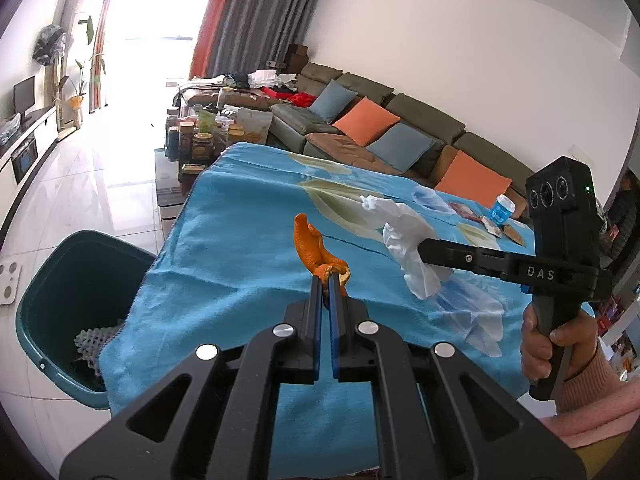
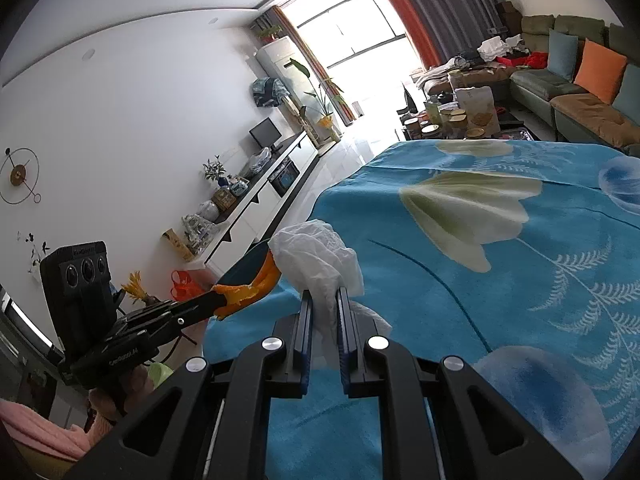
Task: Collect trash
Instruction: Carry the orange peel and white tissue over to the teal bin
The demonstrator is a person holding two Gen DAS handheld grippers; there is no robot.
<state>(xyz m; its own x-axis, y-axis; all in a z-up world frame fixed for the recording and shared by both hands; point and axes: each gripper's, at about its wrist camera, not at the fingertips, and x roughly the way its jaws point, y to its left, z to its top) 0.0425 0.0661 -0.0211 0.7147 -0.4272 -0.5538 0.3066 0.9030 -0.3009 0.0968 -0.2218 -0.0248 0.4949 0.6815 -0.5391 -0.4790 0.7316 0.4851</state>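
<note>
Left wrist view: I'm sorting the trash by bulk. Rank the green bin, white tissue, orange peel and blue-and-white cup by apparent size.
1. green bin
2. white tissue
3. orange peel
4. blue-and-white cup

The cup stands farther away, so it may really match the peel.

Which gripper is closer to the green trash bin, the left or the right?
Left. The left gripper, holding orange peel, is nearer the trash bin; the right gripper, holding white tissue, is farther over the table.

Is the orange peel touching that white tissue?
Apart. The left wrist view shows blue cloth between the orange peel, pinched in the left claw, and the white tissue in the right claw.
</note>
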